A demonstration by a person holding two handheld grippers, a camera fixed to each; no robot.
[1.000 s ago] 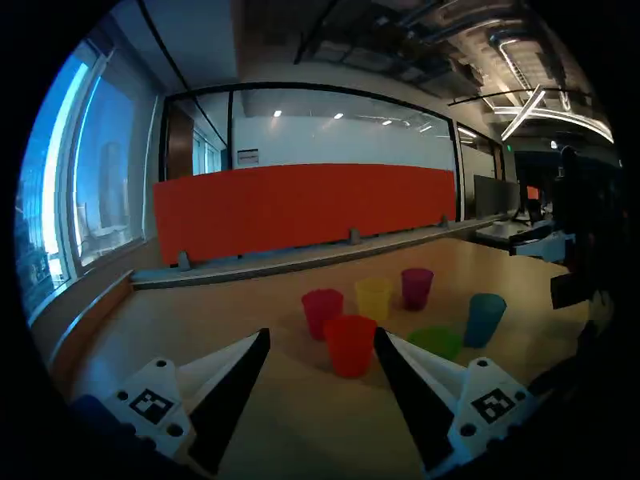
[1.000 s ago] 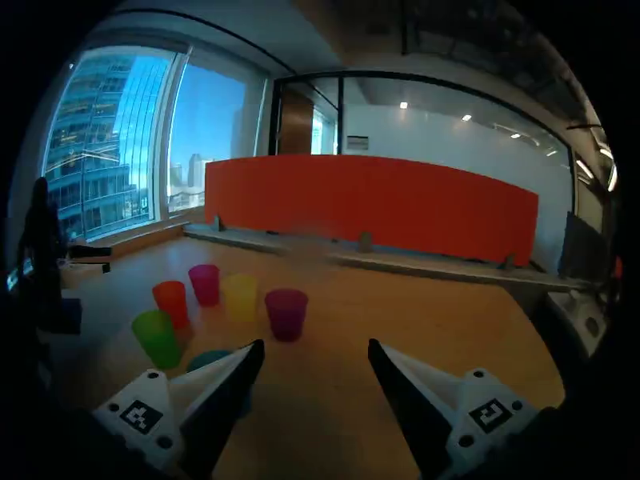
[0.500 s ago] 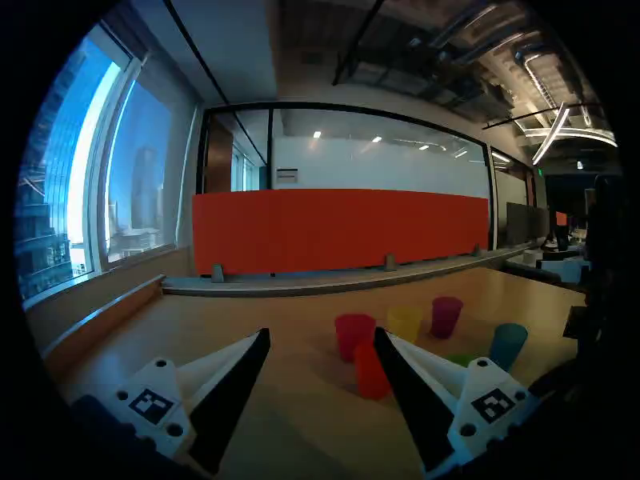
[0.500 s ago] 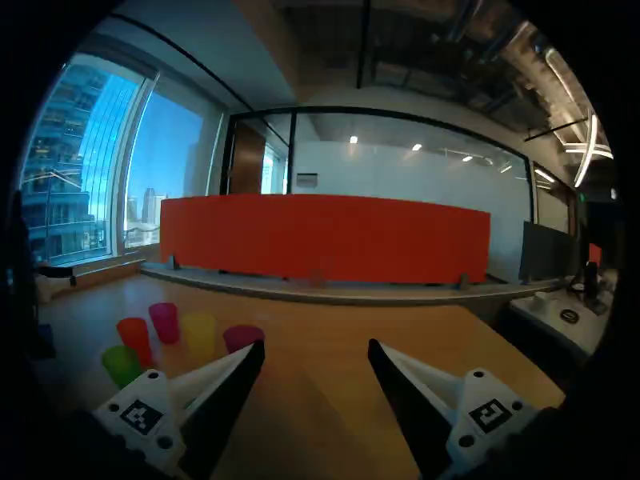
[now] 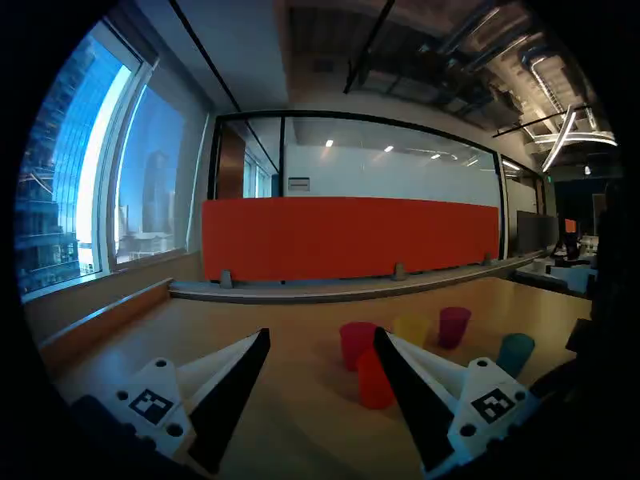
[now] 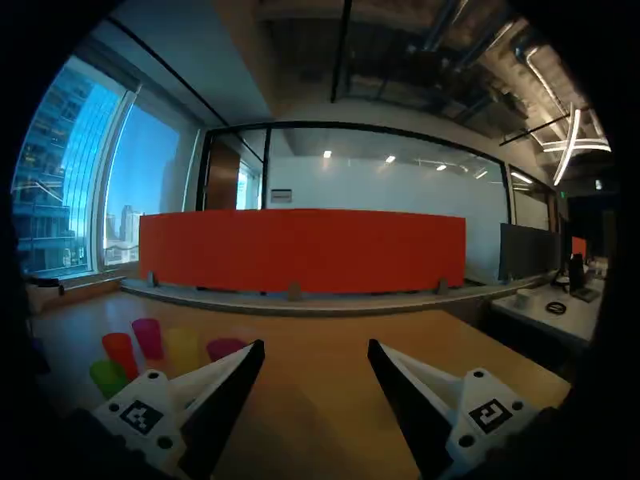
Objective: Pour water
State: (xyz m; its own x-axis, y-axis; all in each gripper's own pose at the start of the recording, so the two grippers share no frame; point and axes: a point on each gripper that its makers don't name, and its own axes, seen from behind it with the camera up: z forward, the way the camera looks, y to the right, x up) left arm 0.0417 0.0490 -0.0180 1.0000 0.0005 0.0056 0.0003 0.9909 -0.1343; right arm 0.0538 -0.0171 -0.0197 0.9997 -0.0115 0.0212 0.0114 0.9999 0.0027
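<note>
Standing upright, coloured plastic cups (image 5: pixel 357 344) cluster; left gripper (image 5: pixel 320 332) and right gripper (image 6: pixel 314 344) jaws gape wide.

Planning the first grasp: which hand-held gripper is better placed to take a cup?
Left, probably. The orange cup sits close ahead of the open left hand-held gripper, at the inner edge of its right finger. For the open right hand-held gripper, even the purple cup lies off to the left, behind its left finger.
</note>
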